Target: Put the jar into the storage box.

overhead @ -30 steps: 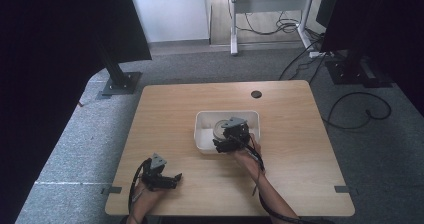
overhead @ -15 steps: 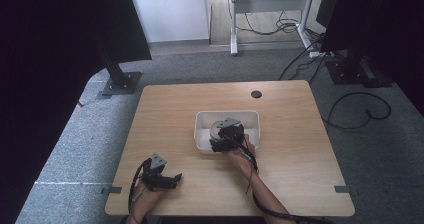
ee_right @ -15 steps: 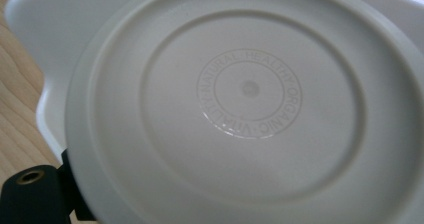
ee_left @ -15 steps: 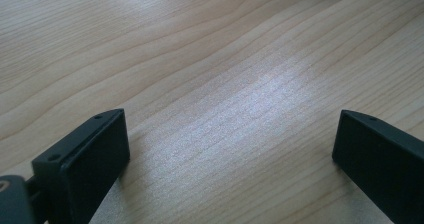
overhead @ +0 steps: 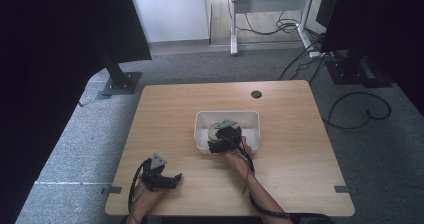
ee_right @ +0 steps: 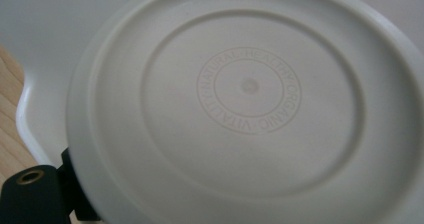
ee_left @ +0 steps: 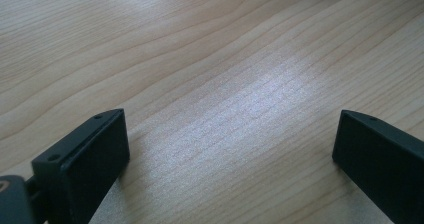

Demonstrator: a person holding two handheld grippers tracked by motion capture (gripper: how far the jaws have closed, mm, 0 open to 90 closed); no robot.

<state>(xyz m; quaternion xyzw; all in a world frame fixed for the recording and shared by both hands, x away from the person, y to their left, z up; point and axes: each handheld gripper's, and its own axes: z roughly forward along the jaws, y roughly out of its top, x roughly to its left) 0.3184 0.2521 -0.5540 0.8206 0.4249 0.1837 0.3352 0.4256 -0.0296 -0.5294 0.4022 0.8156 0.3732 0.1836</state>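
Note:
A white rectangular tub [overhead: 250,118] stands in the middle of the wooden table [overhead: 290,169]. My right gripper [overhead: 217,143] reaches over the tub's front left part and is shut on a round white dish [ee_right: 250,109]. Its base faces the camera, embossed with a ring of letters. One black finger [ee_right: 47,196] presses against the dish's rim at the lower left; the other finger is hidden behind the dish. From above, the dish [overhead: 215,131] looks like a pale round shape inside the tub. My left gripper [overhead: 172,179] [ee_left: 230,149] rests near the table's front left, open, with bare wood between its fingers.
A small dark round grommet [overhead: 256,94] sits near the table's far edge. Past the table, a dark stand base [overhead: 120,84] is at the left, with cables [overhead: 360,109] on the grey carpet at the right. A white desk frame [overhead: 270,6] stands at the back.
My right gripper has shifted a little to the left over the tub, with the dish in it. The left gripper has stayed where it was.

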